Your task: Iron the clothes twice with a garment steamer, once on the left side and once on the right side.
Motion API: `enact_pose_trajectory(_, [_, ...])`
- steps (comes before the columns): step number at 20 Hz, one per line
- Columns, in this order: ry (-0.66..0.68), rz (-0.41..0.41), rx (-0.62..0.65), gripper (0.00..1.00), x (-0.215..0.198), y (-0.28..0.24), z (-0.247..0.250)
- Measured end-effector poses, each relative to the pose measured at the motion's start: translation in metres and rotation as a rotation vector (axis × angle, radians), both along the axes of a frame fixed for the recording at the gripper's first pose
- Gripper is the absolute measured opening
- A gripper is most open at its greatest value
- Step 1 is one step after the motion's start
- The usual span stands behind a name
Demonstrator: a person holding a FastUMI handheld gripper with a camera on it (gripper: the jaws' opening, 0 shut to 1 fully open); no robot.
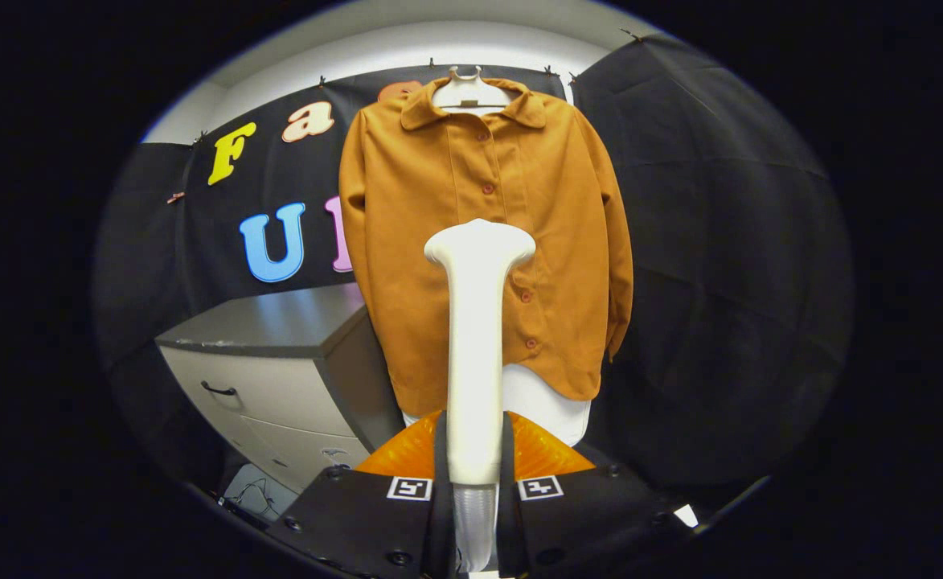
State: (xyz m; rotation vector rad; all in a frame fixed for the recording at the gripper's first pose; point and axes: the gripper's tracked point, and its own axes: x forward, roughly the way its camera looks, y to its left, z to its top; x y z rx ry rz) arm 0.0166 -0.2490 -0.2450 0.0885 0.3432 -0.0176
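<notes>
A handheld gripper holds a white garment steamer upright, both fingers pressed against the sides of its handle, the flared head rising straight ahead of them and aimed at the clothes to be ironed: an orange button-front shirt on a white hanger against the booth's black cloth wall. The steamer's head sits in line with the row of buttons down the middle of the shirt, roughly halfway down the garment, and appears to stand off from the fabric rather than touch it, though the fisheye view leaves the gap hard to judge. The shirt hangs flat and square, sleeves down at both sides, its curved hem just above a white rounded object whose nature cannot be told. To the left of the shirt stands a pale chest of drawers, its grey top bare and its near corner just beside the shirt's lower left edge. By these signs the steamer is firmly in hand and raised to the garment, so the pick-up looks done; nothing in the cloth shows whether either pass has been made, and both the left-side and right-side strokes may well remain.
</notes>
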Motion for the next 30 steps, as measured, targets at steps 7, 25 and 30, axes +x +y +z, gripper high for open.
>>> enact_pose_trajectory(7, [-0.193, 0.009, -0.004, 0.24, 0.003, -0.025, 0.114])
enact_pose_trajectory(25, [-0.226, -0.108, 0.121, 0.23, 0.138, -0.122, 0.117])
enact_pose_trajectory(30, [-0.167, -0.092, 0.131, 0.24, 0.139, -0.119, 0.072])
